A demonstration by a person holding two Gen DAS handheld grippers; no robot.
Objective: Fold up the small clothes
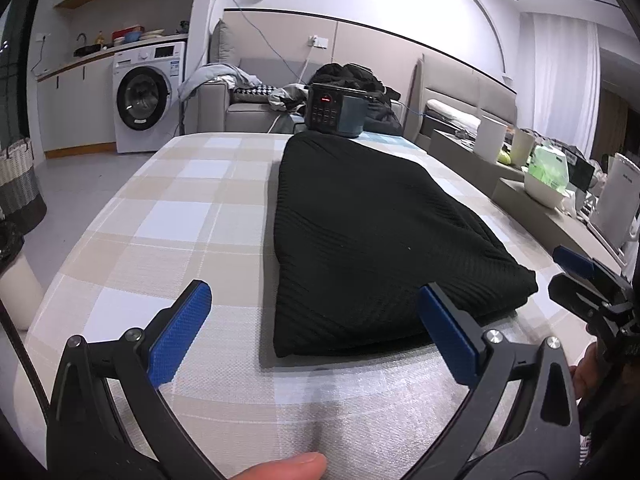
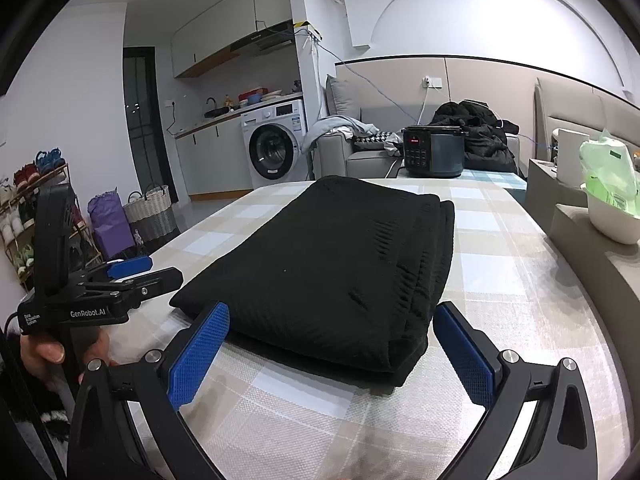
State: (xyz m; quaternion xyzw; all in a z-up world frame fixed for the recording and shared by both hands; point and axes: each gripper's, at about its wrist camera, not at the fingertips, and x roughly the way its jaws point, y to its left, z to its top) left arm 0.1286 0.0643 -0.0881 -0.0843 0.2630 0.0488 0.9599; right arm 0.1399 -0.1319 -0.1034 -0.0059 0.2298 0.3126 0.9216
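Lying folded on the checked table (image 1: 168, 208), the black garment (image 1: 360, 240) hides its inner layers; left claw (image 1: 316, 332) and right claw (image 2: 332, 352) gape empty.

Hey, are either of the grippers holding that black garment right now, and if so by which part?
Neither. The left gripper and right gripper are both open, and the folded black garment lies free on the table.

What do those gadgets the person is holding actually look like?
Each tool is black, with two curved arms joined by silver bolts and ending in flat blue pads with a gridded texture. That goes for the left tool and the right tool. The left one's body carries white "GenRobot.AI" lettering. No sleeves are visible.
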